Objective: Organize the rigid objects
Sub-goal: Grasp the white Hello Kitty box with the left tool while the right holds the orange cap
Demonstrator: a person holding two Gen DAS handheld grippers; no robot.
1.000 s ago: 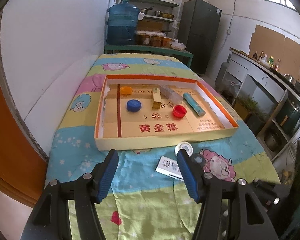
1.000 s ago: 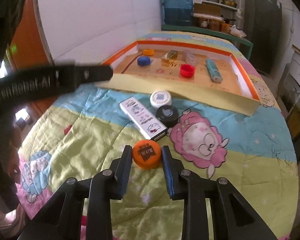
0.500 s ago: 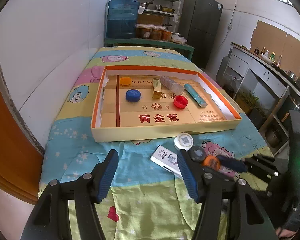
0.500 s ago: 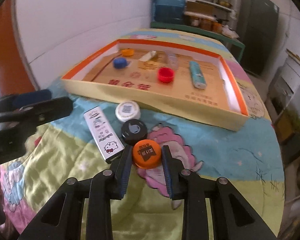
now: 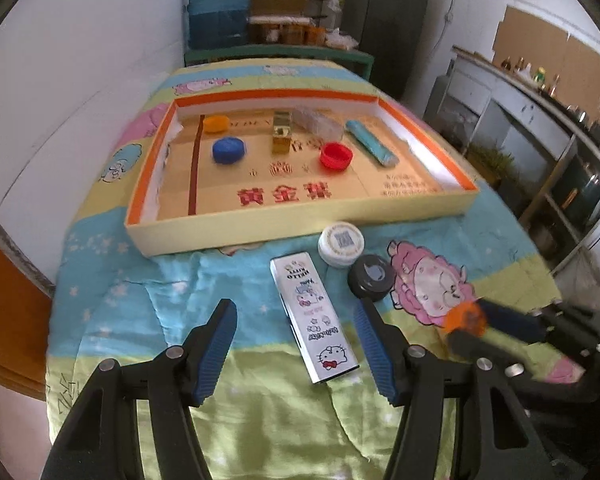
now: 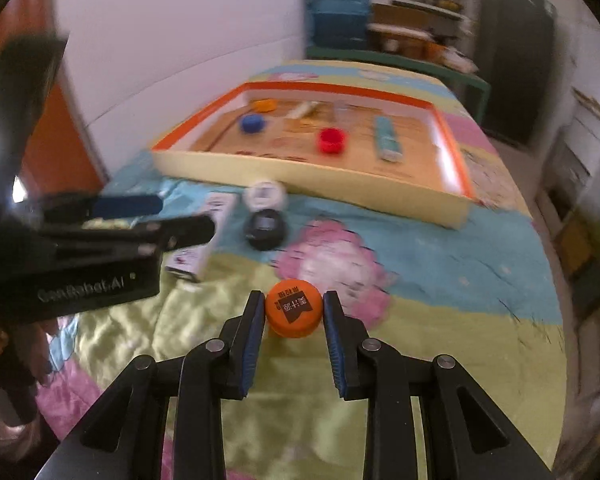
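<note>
The right tool (image 6: pixel 293 322) pinches an orange bottle cap (image 6: pixel 293 314) between its blue pads, off the quilt, on the near side of the shallow cardboard tray (image 5: pixel 300 224). The left tool (image 5: pixel 294 350) stands spread wide with nothing between its pads, hovering just above the white Hello Kitty box (image 5: pixel 314 316), which lies on the quilt in front of the tray's near wall.

What could go wrong, as I judge it: the cap is small, round and smooth-sided, held only at its rim, so a quick swing toward the tray might let it twist or pop free and roll off the bench. Carried too low, it could clip the tray's near wall. The two tools are close together here, and their paths to the tray may cross. The left tool is set roughly along the box rather than across it, so closing as it stands may miss or skid the box over the soft quilt.

Counting inside the tray: one orange cap (image 5: pixel 216 123), one blue cap (image 5: pixel 228 150), one red cap (image 5: pixel 335 155), one gold block (image 5: pixel 281 134), one clear wrapped piece (image 5: pixel 318 126), one teal stick (image 5: pixel 372 148): six things. In front of the tray: one white lid (image 5: pixel 341 243), one black lid (image 5: pixel 371 282) and the one box, three waiting, plus the cap in hand.
</note>
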